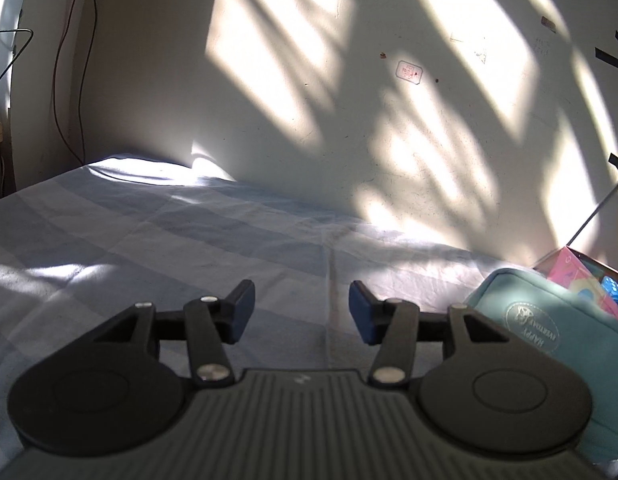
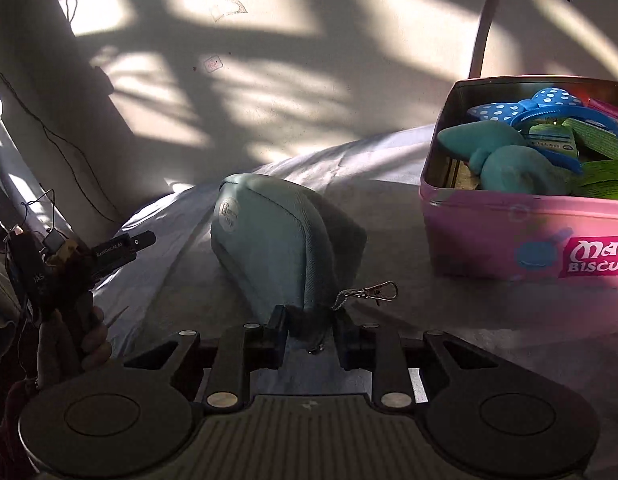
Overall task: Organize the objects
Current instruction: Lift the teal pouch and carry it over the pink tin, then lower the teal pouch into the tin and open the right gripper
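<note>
We've got our right gripper clamped on the teal pouch's near end; left gripper half open, empty. Next: lift it right into the pink tin.

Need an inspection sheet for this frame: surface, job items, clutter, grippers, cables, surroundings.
Surface: blue striped bedsheet, wrinkled, patchy sunlight.
Job's things: teal pouch lying on the sheet, metal clip at its near end; pink biscuit tin open, holding a blue polka-dot headband, teal plush and green packets.
Clutter: nothing seen.
Grippers: right gripper shut on the pouch's near end; left gripper open, nothing between the jaws.
Cables: thin wires hanging down the wall at left.
Surroundings: white wall with a small sticker and black tape.
</note>
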